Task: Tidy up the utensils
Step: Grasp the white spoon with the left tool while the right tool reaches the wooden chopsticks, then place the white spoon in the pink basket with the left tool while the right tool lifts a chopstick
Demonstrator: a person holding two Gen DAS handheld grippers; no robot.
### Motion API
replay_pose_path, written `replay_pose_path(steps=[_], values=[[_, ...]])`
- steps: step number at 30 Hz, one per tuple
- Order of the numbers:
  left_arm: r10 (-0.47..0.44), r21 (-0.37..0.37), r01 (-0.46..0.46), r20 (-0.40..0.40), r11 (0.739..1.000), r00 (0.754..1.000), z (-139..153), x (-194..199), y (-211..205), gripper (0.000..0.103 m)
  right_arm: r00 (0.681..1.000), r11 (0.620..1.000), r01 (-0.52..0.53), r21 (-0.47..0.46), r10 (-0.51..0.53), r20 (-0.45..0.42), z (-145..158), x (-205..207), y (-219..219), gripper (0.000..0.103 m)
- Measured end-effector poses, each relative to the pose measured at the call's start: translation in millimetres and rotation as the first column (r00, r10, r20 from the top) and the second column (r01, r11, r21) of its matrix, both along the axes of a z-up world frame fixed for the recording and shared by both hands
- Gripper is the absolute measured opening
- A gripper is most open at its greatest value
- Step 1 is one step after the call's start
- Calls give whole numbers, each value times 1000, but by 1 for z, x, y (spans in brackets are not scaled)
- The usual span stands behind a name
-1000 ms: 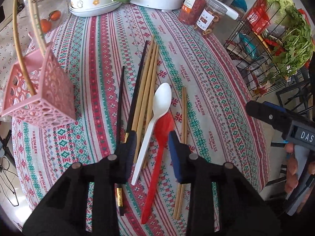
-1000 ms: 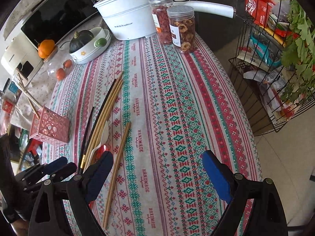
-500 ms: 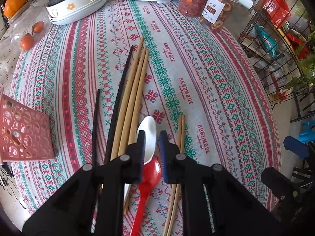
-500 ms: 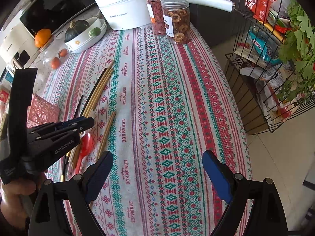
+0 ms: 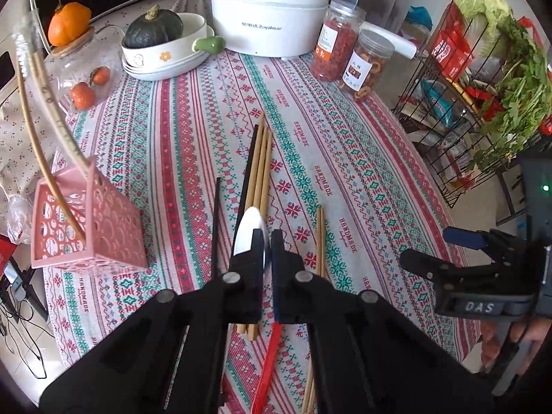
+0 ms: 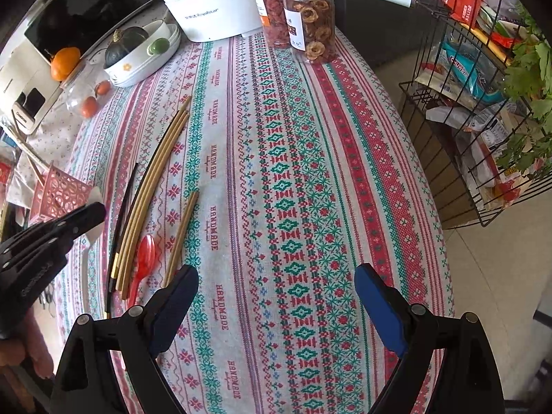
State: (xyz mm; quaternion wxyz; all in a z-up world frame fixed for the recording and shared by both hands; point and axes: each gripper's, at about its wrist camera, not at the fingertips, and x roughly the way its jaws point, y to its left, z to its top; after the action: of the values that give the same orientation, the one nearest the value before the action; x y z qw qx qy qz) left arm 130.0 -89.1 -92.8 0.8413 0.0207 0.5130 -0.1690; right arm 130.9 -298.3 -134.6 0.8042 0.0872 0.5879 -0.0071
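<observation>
My left gripper [image 5: 266, 241] is shut on the white spoon [image 5: 247, 229] and holds it lifted above the patterned tablecloth. Below it lie the red spoon [image 5: 265, 365], a bundle of bamboo chopsticks [image 5: 260, 169], a black chopstick [image 5: 216, 227] and a separate bamboo pair [image 5: 320, 238]. The pink perforated utensil basket [image 5: 91, 231] stands to the left with two chopsticks in it. My right gripper [image 6: 276, 286] is open and empty, hovering over the tablecloth to the right of the red spoon [image 6: 144, 258] and chopsticks [image 6: 155, 186].
At the table's far side stand a white cooker [image 5: 269, 13], two jars [image 5: 365, 65], a bowl with a green squash [image 5: 162, 45] and a glass jar with tomatoes [image 5: 86, 79]. A wire rack with vegetables [image 5: 483, 103] stands off the table's right edge.
My left gripper has closed on the white spoon and lifted it off the table. The red spoon stays on the cloth. My right gripper stays open and has hardly moved.
</observation>
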Motion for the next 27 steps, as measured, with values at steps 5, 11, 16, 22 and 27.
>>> replay_pose_path(steps=[5,11,16,22,27], values=[[23,-111,-16,63,994,998,26,-25,42,4,1000,1000,-21,4,21,-11,-7,6,17,93],[77,-218,-48,124,975,989,35,-48,86,4,999,998,-38,48,40,-24,-20,21,38,93],[95,-227,-64,128,972,987,30,-51,99,4,997,995,-48,89,53,-52,-37,35,56,80],[79,-235,-45,140,971,987,30,-58,113,4,997,997,-75,5,75,-11,-43,45,75,61],[94,-260,-44,185,965,978,37,-59,122,4,990,978,-138,-157,139,-4,-45,49,98,32]])
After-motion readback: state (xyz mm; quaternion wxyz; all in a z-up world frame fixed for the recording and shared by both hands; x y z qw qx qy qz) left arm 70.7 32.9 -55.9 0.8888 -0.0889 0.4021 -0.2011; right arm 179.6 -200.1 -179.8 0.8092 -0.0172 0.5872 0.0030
